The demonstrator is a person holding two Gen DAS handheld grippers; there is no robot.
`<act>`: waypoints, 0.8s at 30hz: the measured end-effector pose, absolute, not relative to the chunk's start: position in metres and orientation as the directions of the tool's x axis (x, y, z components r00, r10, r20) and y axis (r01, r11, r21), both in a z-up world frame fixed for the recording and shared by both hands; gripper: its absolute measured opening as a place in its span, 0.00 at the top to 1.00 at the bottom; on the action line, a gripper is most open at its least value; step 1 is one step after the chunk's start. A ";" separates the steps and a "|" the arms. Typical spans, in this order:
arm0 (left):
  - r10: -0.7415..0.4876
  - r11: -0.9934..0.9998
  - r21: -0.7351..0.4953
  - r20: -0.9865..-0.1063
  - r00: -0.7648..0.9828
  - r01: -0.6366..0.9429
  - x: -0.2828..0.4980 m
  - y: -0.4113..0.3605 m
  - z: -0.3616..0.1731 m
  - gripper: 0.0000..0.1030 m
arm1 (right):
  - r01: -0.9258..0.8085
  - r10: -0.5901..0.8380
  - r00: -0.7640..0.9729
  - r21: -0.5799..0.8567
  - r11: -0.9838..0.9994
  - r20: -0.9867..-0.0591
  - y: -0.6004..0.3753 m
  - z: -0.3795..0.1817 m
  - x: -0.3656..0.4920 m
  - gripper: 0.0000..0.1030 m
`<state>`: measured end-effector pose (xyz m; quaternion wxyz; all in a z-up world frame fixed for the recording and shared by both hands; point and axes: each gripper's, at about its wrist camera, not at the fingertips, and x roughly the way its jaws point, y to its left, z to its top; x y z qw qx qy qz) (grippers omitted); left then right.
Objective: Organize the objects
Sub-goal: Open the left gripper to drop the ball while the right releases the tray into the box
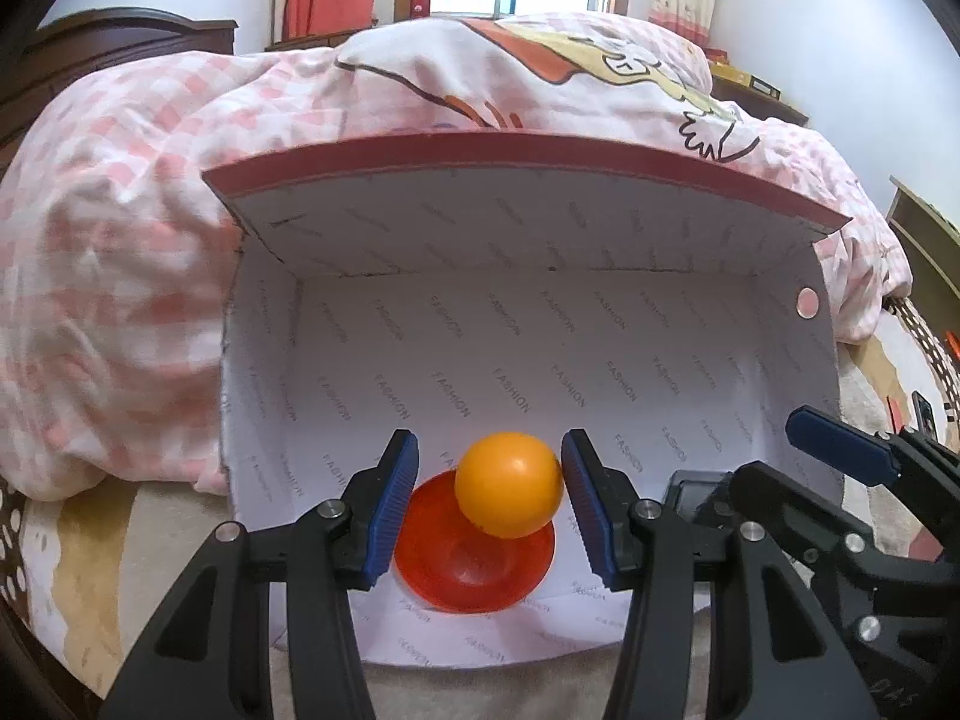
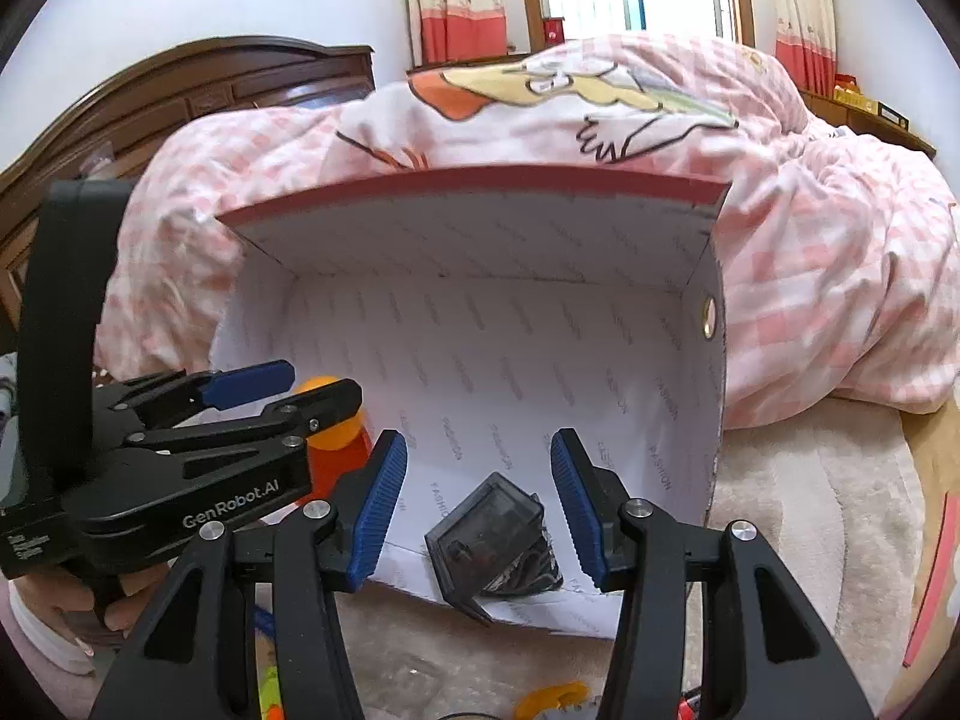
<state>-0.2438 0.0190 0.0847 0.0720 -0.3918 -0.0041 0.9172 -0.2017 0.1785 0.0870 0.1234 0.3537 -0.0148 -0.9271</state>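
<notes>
Both grippers at the mouth of the white cardboard box (image 1: pixel 540 324), jaws apart, nothing clamped.

Orange ball (image 1: pixel 509 485) sits on a red plastic disc (image 1: pixel 474 558) on the box floor, near the front left. Left gripper (image 1: pixel 489 504) straddles the ball; a gap shows at each pad. Smoky translucent plastic case (image 2: pixel 492 534) lies front right in the box, tilted, between the right gripper (image 2: pixel 477 504) pads, untouched. Rear of the box floor is bare; the red-edged lid stands up behind. Both tools angle down.
</notes>
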 end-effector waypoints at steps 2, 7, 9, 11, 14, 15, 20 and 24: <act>0.132 -0.990 -0.061 -0.714 -0.687 -0.128 -0.241 0.018 0.088 0.52 | 0.220 -0.243 -0.723 0.117 -0.968 -0.647 0.178 0.090 -0.197 0.50; 0.131 -0.990 -0.050 -0.704 -0.698 -0.135 -0.230 0.020 0.097 0.52 | 0.217 -0.243 -0.730 0.121 -0.969 -0.639 0.182 0.095 -0.186 0.50; 0.137 -0.989 -0.051 -0.702 -0.699 -0.142 -0.225 0.021 0.100 0.52 | 0.216 -0.248 -0.732 0.128 -0.968 -0.635 0.182 0.097 -0.181 0.50; 0.140 -0.988 -0.048 -0.700 -0.700 -0.149 -0.218 0.020 0.102 0.52 | 0.218 -0.254 -0.736 0.134 -0.967 -0.628 0.183 0.100 -0.176 0.50; 0.151 -0.986 -0.051 -0.698 -0.700 -0.161 -0.209 0.022 0.106 0.52 | 0.221 -0.260 -0.738 0.140 -0.965 -0.623 0.184 0.101 -0.165 0.50; 0.154 -0.985 -0.053 -0.697 -0.700 -0.164 -0.202 0.020 0.106 0.52 | 0.222 -0.261 -0.737 0.142 -0.965 -0.623 0.184 0.102 -0.162 0.50; 0.173 -0.981 -0.059 -0.692 -0.700 -0.183 -0.183 0.026 0.111 0.51 | 0.229 -0.280 -0.733 0.163 -0.960 -0.620 0.185 0.102 -0.143 0.50; 0.190 -0.978 -0.071 -0.686 -0.702 -0.196 -0.164 0.026 0.114 0.51 | 0.227 -0.295 -0.729 0.189 -0.955 -0.617 0.187 0.101 -0.126 0.50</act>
